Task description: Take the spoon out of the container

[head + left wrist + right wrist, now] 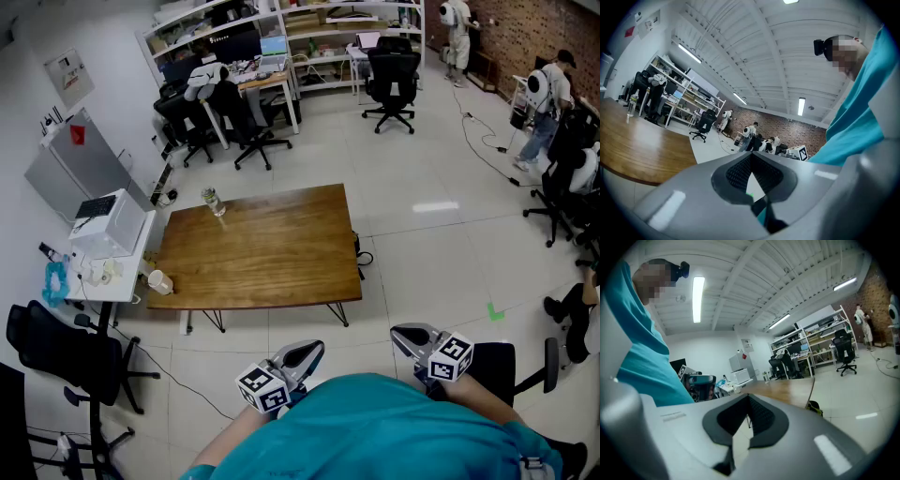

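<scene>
A clear glass container (214, 201) stands near the far left corner of the wooden table (272, 253); something thin sticks out of it, too small to identify as the spoon. The container also shows tiny in the left gripper view (631, 108). Both grippers are held close to the person's chest, well short of the table. My left gripper (305, 354) (751, 161) is shut with nothing between its jaws. My right gripper (412, 337) (749, 404) is shut and empty too. Each points up and out over the room.
A paper cup (159, 281) lies at the table's left edge. A white side desk (112, 267) with a printer flanks the table on the left. Black office chairs (75, 356) stand near left and at far right. People stand at the back right by the brick wall.
</scene>
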